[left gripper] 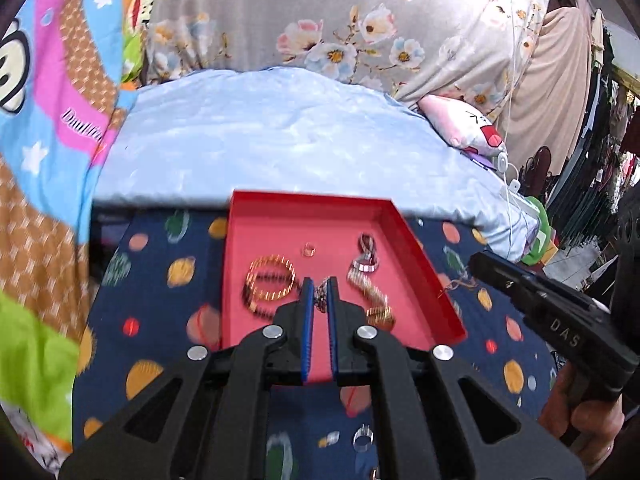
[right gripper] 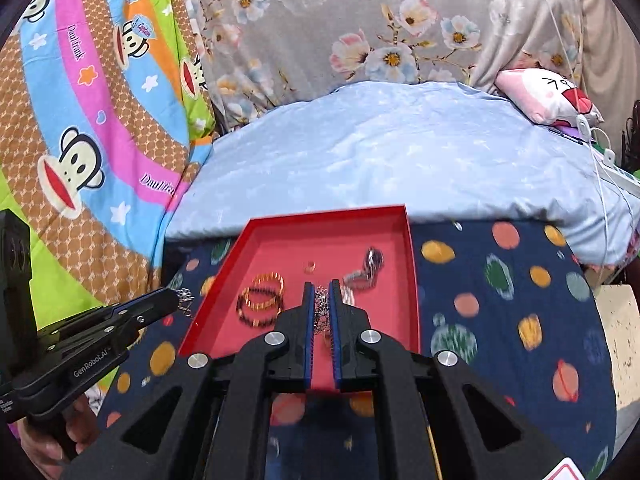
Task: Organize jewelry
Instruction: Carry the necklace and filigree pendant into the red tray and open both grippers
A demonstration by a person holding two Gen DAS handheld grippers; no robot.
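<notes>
A red tray (left gripper: pixel 424 264) (right gripper: pixel 216 300) lies on a dark blue spotted cloth. In it are gold bangles (left gripper: pixel 270 284) (right gripper: pixel 262 300), a small ring (left gripper: pixel 308 249) (right gripper: pixel 309 267), a gold chain bracelet (left gripper: pixel 372 300) and a dark ring piece (left gripper: pixel 366 256) (right gripper: pixel 370 264). My left gripper (left gripper: pixel 319 286) is shut on a silver chain (left gripper: pixel 320 298); it also shows in the right wrist view (right gripper: pixel 176 300) with silver chain (right gripper: pixel 185 298) hanging at its tip. My right gripper (right gripper: pixel 320 290) is shut on a silver chain (right gripper: pixel 321 308); it shows in the left wrist view (left gripper: pixel 476 262), holding a thin chain (left gripper: pixel 456 285) at the tray's right edge.
A loose silver ring (left gripper: pixel 362 438) lies on the spotted cloth (left gripper: pixel 160 308) near the front. Behind the tray is a light blue quilt (left gripper: pixel 260 140), a pink plush pillow (left gripper: pixel 468 124), and cartoon and floral fabrics. Clothes hang at the far right.
</notes>
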